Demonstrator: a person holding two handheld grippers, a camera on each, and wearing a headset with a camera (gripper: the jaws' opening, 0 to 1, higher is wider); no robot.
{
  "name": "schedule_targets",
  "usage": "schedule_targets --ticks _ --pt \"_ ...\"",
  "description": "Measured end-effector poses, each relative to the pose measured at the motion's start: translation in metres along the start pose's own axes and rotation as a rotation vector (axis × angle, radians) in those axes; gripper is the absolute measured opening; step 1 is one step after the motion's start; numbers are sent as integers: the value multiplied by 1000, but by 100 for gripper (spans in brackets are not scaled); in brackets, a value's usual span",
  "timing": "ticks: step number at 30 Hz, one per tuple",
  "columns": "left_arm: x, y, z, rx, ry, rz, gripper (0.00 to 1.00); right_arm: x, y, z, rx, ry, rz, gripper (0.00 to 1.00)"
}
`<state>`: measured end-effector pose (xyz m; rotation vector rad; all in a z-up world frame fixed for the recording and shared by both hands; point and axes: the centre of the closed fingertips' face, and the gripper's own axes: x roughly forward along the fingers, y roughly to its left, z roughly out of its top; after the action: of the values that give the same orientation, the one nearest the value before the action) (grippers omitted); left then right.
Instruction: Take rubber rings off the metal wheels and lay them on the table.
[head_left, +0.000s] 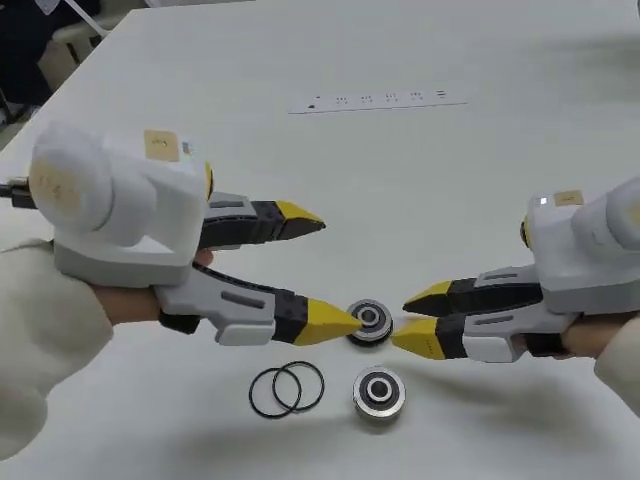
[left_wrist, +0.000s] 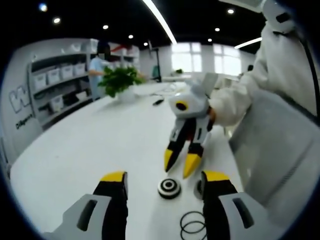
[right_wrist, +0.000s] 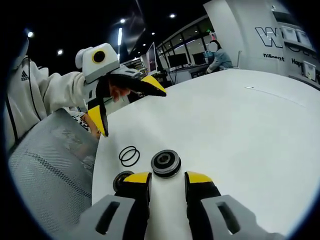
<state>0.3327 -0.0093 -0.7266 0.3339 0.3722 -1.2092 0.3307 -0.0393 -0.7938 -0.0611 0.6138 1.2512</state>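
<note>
A metal wheel (head_left: 370, 318) with a dark outer band lies flat on the white table (head_left: 420, 170), between the two grippers' tips. My left gripper (head_left: 335, 272) is wide open; its lower tip nearly touches the wheel's left side. From the right, my right gripper (head_left: 404, 320) points at the wheel, open a little and holding nothing. A second wheel (head_left: 379, 390) with a bright rim lies nearer me. Two loose black rubber rings (head_left: 287, 388) overlap beside it. The left gripper view has the wheel (left_wrist: 169, 187) just ahead of the jaws; so does the right gripper view (right_wrist: 166, 162).
A printed strip (head_left: 378, 100) lies farther back on the table. In the left gripper view, a potted plant (left_wrist: 121, 80) stands at the table's far end, with shelves and a person behind. A grey chair back (right_wrist: 50, 165) is beside the table's edge.
</note>
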Motion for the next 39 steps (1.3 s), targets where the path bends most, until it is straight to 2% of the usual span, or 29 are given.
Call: schedule_targets --ticks 5,11,16,19,26,30,34,39 --pt "9 0 -7 0 12 -14 52 2 0 0 -15 3 3 22" --pt "20 -2 -18 10 41 -19 48 4 0 -1 -38 12 2 20" --pt "31 4 -30 -15 53 12 43 6 0 -2 -43 15 3 20" --pt "35 0 -34 -26 59 4 41 6 0 -3 -49 17 4 19" --pt "41 -6 -41 -33 79 -28 27 8 0 -4 -55 22 7 18" --pt "42 -6 -43 -42 85 -28 26 9 1 -4 -66 23 9 18" --pt "44 -7 -42 -44 80 -36 20 9 1 -4 -74 24 9 17" --pt "46 -9 -43 -54 80 -44 19 10 1 -5 -79 26 12 16"
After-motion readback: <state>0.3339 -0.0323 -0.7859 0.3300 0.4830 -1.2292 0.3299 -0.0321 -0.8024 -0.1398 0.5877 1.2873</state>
